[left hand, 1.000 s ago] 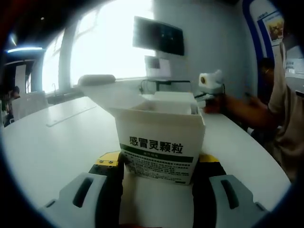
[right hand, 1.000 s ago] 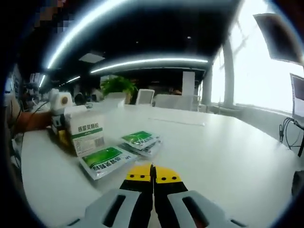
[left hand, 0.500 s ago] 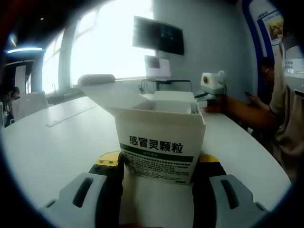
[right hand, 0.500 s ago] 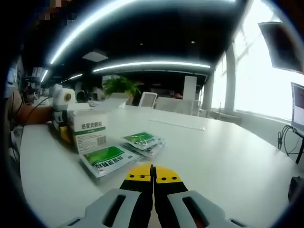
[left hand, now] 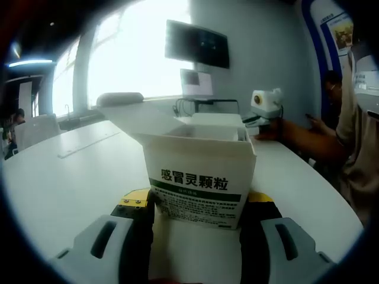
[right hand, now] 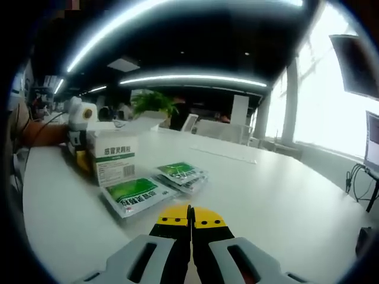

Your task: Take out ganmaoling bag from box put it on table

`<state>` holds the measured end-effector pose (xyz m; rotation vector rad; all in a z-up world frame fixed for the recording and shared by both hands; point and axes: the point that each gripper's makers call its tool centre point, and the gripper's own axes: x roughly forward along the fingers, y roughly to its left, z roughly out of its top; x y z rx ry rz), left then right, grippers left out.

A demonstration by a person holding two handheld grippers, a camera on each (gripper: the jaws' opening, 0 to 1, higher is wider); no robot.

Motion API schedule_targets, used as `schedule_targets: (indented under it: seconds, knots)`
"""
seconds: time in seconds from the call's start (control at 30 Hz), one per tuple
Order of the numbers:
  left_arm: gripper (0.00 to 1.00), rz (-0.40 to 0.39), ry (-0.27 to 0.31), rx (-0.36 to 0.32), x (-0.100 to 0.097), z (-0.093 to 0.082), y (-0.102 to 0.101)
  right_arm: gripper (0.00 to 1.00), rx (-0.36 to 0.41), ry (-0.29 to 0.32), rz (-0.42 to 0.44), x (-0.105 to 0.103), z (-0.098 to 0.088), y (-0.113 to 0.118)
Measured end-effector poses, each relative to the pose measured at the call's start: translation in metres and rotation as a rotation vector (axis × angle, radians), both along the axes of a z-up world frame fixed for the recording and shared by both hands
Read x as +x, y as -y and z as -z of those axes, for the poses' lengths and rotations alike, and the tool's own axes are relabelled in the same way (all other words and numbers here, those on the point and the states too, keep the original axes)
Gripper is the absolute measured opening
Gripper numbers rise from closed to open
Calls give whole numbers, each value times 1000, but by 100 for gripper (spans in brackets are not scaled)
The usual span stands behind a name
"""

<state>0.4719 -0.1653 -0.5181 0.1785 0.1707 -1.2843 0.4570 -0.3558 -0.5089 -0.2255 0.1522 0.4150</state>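
A white ganmaoling box [left hand: 198, 177] with a green stripe stands upright on the white table [left hand: 65, 177], its top flaps open. My left gripper [left hand: 196, 202] is shut on its lower part, one yellow-tipped jaw on each side. In the right gripper view the same box [right hand: 115, 161] stands at the left with the left gripper [right hand: 82, 155] behind it. Two green ganmaoling bags lie flat beside it, one nearer [right hand: 135, 193] and one farther [right hand: 180, 175]. My right gripper [right hand: 190, 209] hovers over the table short of the bags, jaws shut on nothing.
A person's arm [left hand: 305, 141] reaches in from the right over the table. A wall monitor [left hand: 197, 44] and a desk with cables stand behind the box. A plant [right hand: 153, 104] and chairs line the far side. Open tabletop [right hand: 278, 195] stretches to the right.
The right gripper's camera has shifted slightly, so the box and bags sit a little nearer in its view. The left gripper holds the box still.
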Motion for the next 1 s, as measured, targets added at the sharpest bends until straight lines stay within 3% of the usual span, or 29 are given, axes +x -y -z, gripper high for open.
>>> schedule_targets:
  seconds: [1.0]
  knots:
    - [49, 0, 3, 2, 0, 1, 0, 0, -17, 14, 7, 0, 0, 1]
